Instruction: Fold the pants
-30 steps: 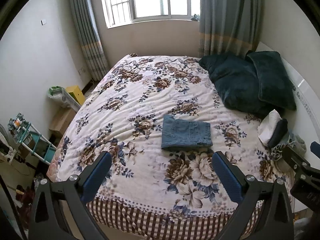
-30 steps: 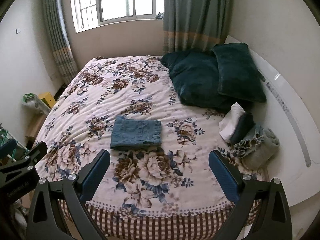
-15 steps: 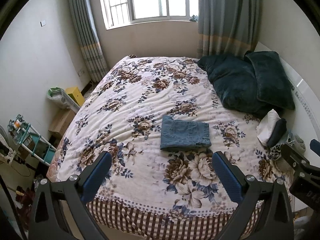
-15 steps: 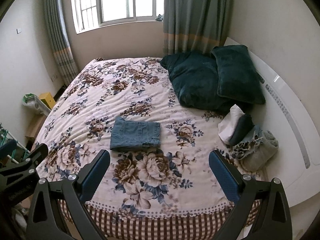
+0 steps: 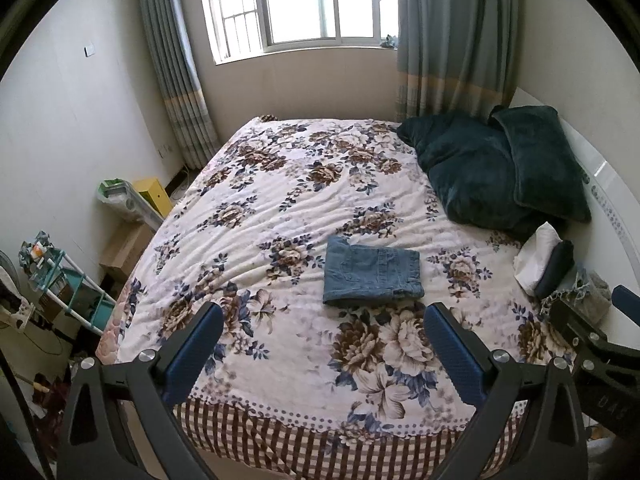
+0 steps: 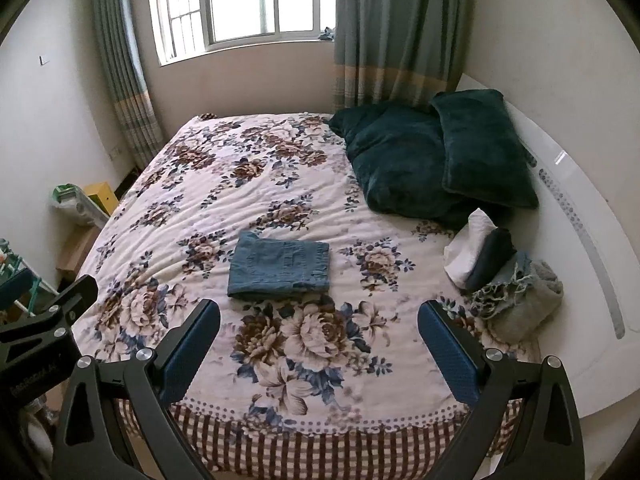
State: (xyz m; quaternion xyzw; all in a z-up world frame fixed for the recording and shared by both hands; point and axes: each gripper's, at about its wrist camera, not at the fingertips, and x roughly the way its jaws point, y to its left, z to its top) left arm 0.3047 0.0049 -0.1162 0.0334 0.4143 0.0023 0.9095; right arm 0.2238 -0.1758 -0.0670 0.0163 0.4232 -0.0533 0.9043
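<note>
From the left wrist view, the left claw (image 5: 322, 346) hangs wide open and empty, drawn slightly back from the bed (image 5: 280, 208) over the last second; the pants (image 5: 372, 272) lie untouched mid-bed, so folding looks finished.

In the right wrist view, the right claw (image 6: 318, 344) gapes empty too. The pants (image 6: 280, 266) form a neat denim rectangle left of the dark pillows (image 6: 432, 160).

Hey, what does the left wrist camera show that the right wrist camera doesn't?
Only the left wrist view shows all of the teal shelf rack with clutter beside the bed, plus the right tongs' side edge on. Only the right wrist view shows the grey folded garment in full and the left tongs from the side. Both show the folded denim pants on the floral bedspread, the dark green pillows, the window, and wide-open tongs: left tongs, right tongs.
</note>
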